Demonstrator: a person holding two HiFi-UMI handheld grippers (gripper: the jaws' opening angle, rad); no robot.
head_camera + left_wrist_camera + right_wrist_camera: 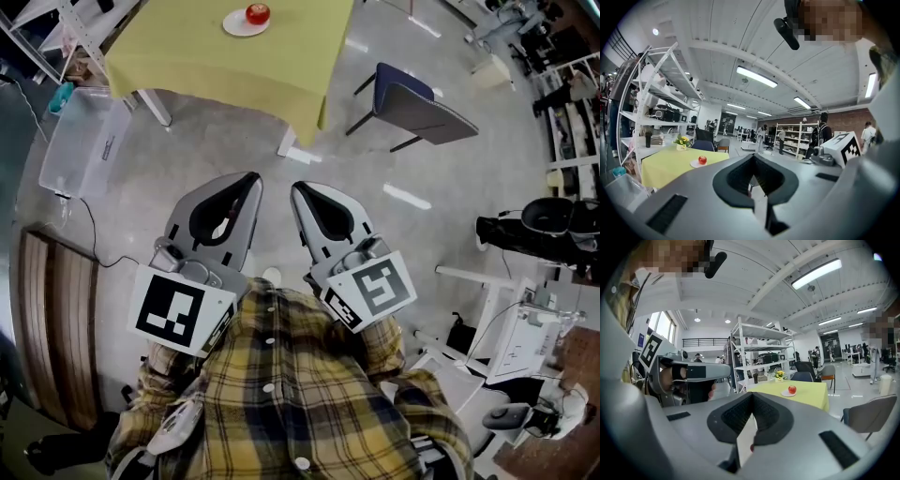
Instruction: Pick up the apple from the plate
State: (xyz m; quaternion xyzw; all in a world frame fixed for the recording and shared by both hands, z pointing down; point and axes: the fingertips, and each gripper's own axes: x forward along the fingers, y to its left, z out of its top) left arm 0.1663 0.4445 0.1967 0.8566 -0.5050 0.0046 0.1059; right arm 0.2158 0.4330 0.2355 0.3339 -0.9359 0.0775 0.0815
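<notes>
While the yellow table [234, 66] stands far ahead, both grippers hang near, well apart from it: the left gripper [254, 177] and right gripper [298, 187], side by side, each closed on nothing. On the table's far part, the white plate [242, 26] carries the apple [257, 13], which looks roughly in line with the left gripper's tips.
</notes>
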